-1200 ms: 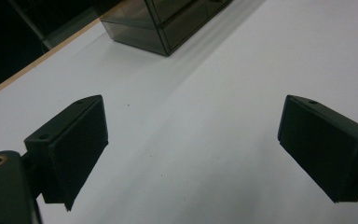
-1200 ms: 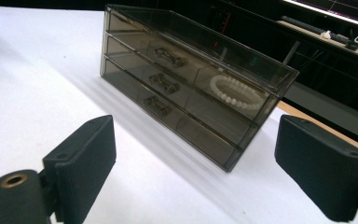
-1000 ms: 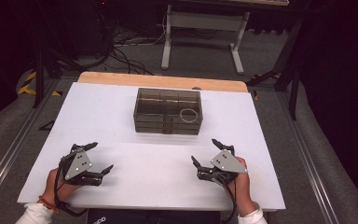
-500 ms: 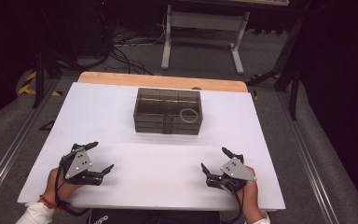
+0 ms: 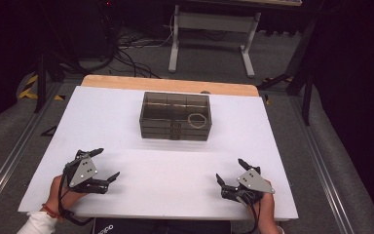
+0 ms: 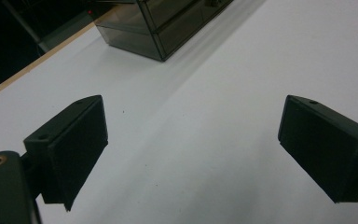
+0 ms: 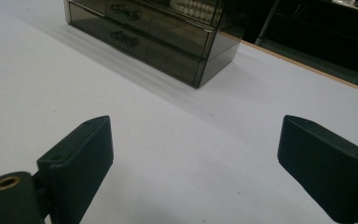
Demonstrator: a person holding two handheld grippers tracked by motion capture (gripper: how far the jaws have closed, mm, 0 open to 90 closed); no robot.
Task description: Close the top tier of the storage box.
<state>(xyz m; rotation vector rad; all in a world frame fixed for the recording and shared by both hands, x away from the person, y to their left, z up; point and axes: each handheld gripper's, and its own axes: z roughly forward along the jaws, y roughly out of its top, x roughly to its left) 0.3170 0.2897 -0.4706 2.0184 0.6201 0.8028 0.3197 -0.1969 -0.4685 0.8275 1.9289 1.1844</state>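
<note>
while both tools sit low at the near edge of the white tabletop (image 5: 126, 122), the smoked translucent drawer organizer (image 5: 175, 116) stands toward the far side of it, well apart from both. the left tool (image 5: 106, 165) lies nearer than the organizer and off to its left, held in a hand with a white sleeve and a reddish wristband, its jaws spread wide with nothing between them. the right tool (image 5: 229, 173) lies nearer than the organizer and off to its right, likewise spread and holding nothing, a grey three-cornered plate on top.

the organizer has open compartments on top and shallow drawers stacked at its front; two drawer handles show in the right gripper view (image 7: 154, 32). a ring of pale beads (image 5: 197, 119), seemingly a bracelet, lies in the top compartment at the organizer's right end, seen from the high view; in the right gripper view the beads (image 7: 193, 7) show through the dark wall.

in the left gripper view the organizer's corner (image 6: 158, 23) sits beyond the wide gap between the two black jaws, bare white surface beneath them. a strip of bare wood (image 5: 170, 85) runs just behind the organizer. no legible brand or label shows on the organizer; white lettering at the near edge below the tabletop is too small to read.
</note>
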